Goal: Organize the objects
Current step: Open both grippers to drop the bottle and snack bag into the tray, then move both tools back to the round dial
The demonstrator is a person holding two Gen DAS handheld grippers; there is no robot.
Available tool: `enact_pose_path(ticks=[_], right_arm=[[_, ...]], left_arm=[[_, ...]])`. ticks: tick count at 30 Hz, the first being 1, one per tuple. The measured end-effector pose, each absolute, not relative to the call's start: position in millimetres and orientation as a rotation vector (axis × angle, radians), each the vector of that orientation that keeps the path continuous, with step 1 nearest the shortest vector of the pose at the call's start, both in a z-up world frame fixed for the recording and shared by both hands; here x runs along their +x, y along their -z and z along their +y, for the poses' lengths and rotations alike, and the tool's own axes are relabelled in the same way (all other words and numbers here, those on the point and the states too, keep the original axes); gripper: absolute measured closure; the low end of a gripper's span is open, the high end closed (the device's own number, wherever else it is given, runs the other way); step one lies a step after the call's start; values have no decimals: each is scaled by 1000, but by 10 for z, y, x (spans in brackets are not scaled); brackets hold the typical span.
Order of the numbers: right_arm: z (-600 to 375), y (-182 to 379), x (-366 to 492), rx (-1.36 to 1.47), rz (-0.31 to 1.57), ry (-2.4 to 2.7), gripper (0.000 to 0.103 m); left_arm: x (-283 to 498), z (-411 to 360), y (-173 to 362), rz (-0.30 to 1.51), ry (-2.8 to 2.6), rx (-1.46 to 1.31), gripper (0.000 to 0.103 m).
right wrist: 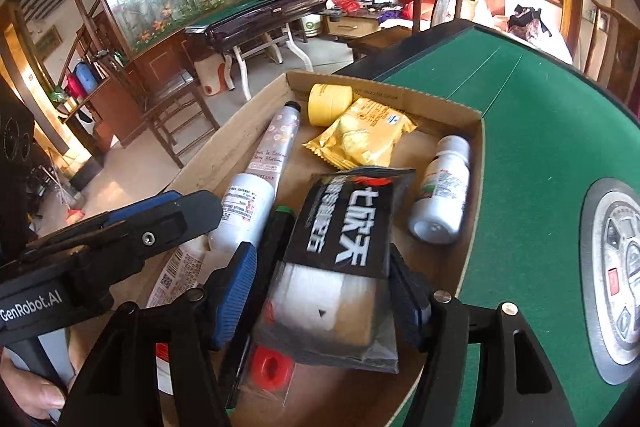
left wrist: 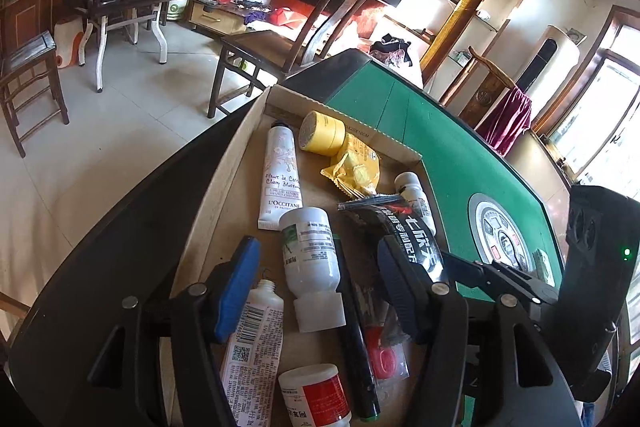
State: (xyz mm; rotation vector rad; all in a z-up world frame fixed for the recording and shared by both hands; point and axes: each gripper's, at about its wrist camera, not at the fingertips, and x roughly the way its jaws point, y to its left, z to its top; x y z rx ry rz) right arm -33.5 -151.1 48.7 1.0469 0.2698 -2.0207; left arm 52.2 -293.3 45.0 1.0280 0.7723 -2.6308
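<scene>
Both our tools hang over the cardboard box [right wrist: 460,115] on the green table [right wrist: 540,147]. The left gripper [left wrist: 320,267] is apart around the white bottle [left wrist: 310,251]. The right gripper [right wrist: 324,279] is apart around the black packet [right wrist: 344,227]. We should lift straight up, touching nothing.

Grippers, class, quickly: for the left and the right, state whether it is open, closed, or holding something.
Left gripper: open, jaws astride the white bottle, pads not touching it.
Right gripper: open, jaws either side of the black packet, not gripping it.
</scene>
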Motion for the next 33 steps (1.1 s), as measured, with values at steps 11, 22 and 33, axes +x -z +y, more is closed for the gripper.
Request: enact_pose_path(ticks=[11, 22, 33], right_arm=[[-1204, -631, -267, 997, 229, 2076, 29], [-435, -788, -264, 939, 145, 2177, 27], [1312, -986, -614, 917, -14, 2542, 20]], left_arm=[[507, -2760, -534, 723, 2653, 1029, 36], [461, -2237, -779, 619, 2755, 1030, 32], [-201, -732, -724, 433, 2961, 1200, 25]])
